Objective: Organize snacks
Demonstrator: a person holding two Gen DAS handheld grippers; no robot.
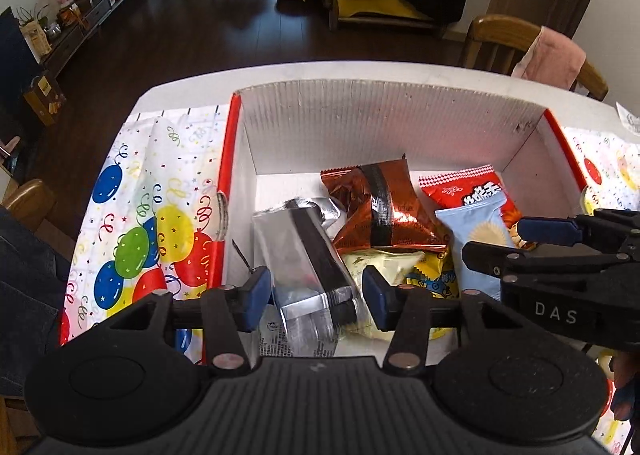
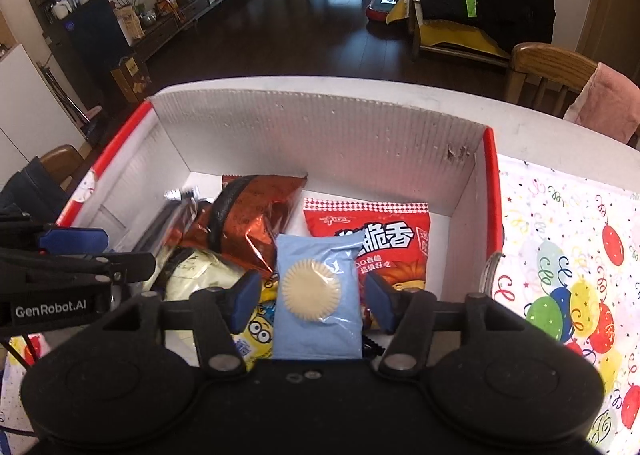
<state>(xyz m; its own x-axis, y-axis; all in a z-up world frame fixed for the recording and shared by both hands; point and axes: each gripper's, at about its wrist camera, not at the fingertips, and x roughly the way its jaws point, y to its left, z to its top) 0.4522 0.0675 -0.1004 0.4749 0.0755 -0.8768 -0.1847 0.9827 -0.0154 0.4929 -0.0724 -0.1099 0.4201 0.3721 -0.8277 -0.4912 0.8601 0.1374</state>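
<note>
We tilt both grippers steeply down into the white corrugated cardboard box (image 1: 360, 123). Our left gripper (image 1: 316, 293) stands open astride the silver foil packet (image 1: 298, 255), pads clear. Our right gripper (image 2: 306, 301) stands open astride the pale blue biscuit packet (image 2: 316, 295).

Both grippers angled steeply down, side by side, jaws parted.

Left gripper (image 1: 313, 295): blue pads apart, a silver packet (image 1: 304, 259) standing in the gap, slight clearance visible at each pad. Right gripper (image 2: 308, 299): blue pads apart, a pale blue packet (image 2: 316, 295) upright between them, gaps visible on both sides. Each gripper's black linkage shows at the edge of the other's wrist view, close alongside, not touching.
</note>
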